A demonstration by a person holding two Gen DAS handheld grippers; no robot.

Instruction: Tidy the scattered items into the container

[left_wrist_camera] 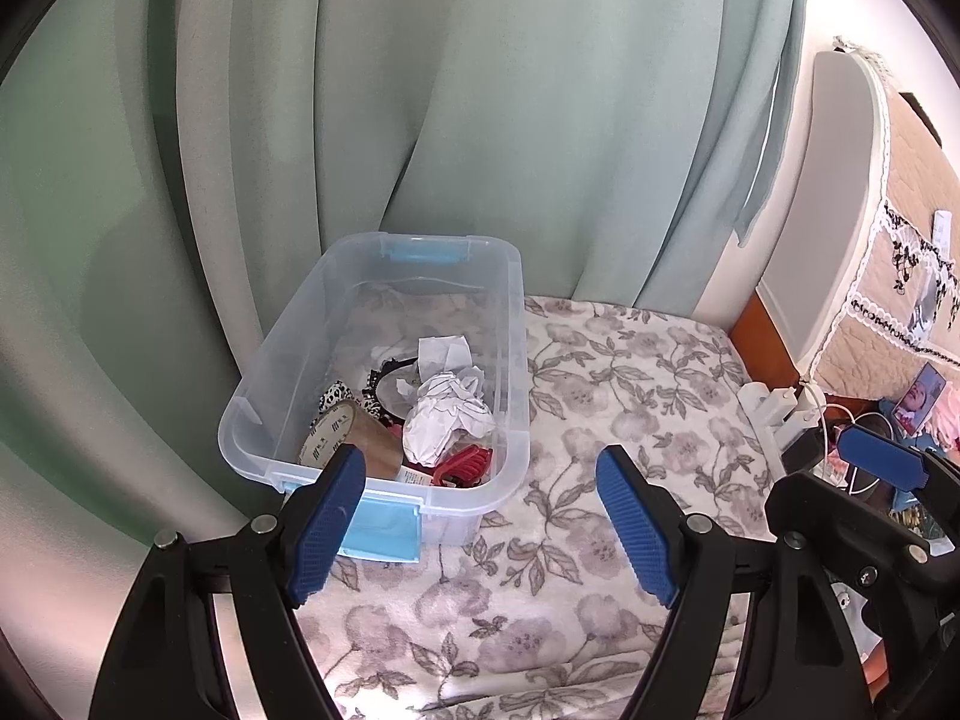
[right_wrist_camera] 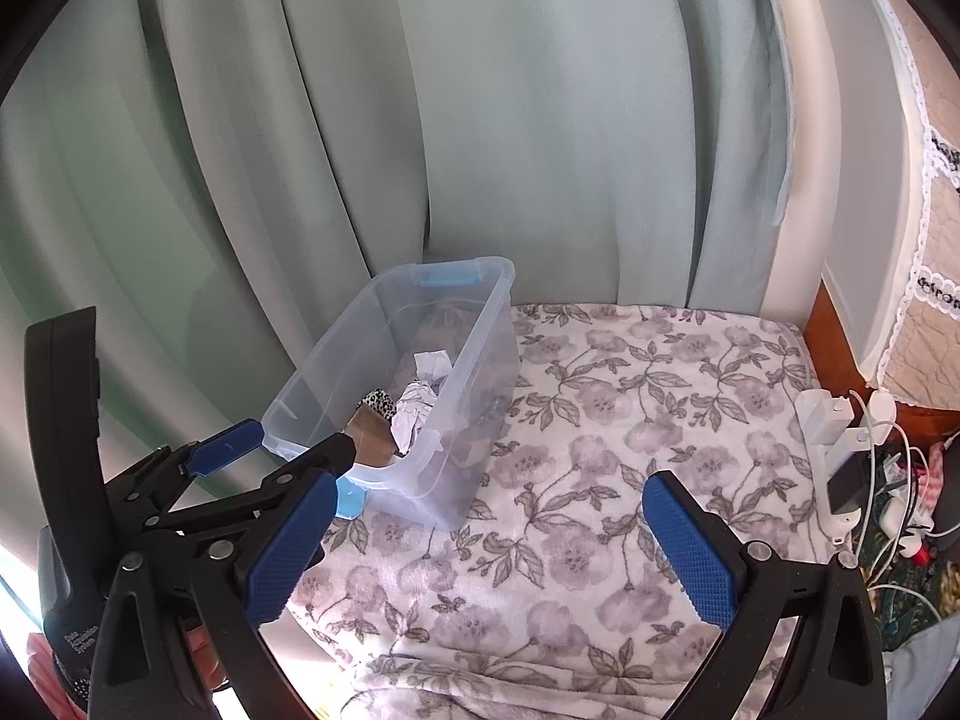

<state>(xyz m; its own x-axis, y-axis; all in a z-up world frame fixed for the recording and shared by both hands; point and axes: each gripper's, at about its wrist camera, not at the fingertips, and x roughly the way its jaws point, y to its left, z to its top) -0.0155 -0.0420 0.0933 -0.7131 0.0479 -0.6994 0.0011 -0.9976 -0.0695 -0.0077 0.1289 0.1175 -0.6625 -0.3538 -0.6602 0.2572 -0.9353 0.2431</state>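
A clear plastic bin (left_wrist_camera: 510, 324) with blue latches stands on the floral blanket; it also shows in the right wrist view (right_wrist_camera: 474, 324). Inside lie a roll of brown tape (left_wrist_camera: 354, 441), crumpled white paper (left_wrist_camera: 447, 414), a red hair clip (left_wrist_camera: 465, 465) and a black-and-white headband (left_wrist_camera: 375, 387). My left gripper (left_wrist_camera: 480, 528) is open and empty, just in front of the bin's near right corner. My right gripper (right_wrist_camera: 489, 546) is open and empty, above the blanket to the right of the bin. The left gripper shows in the right wrist view (right_wrist_camera: 288, 447) beside the bin's near end.
Green curtains (left_wrist_camera: 480, 120) hang behind the bin. The floral blanket (left_wrist_camera: 630, 396) ends at the right at a wooden edge (right_wrist_camera: 822, 330). Chargers, cables and small clutter (right_wrist_camera: 864, 462) lie past that edge. A white headboard with a lace cover (left_wrist_camera: 840, 210) stands at the far right.
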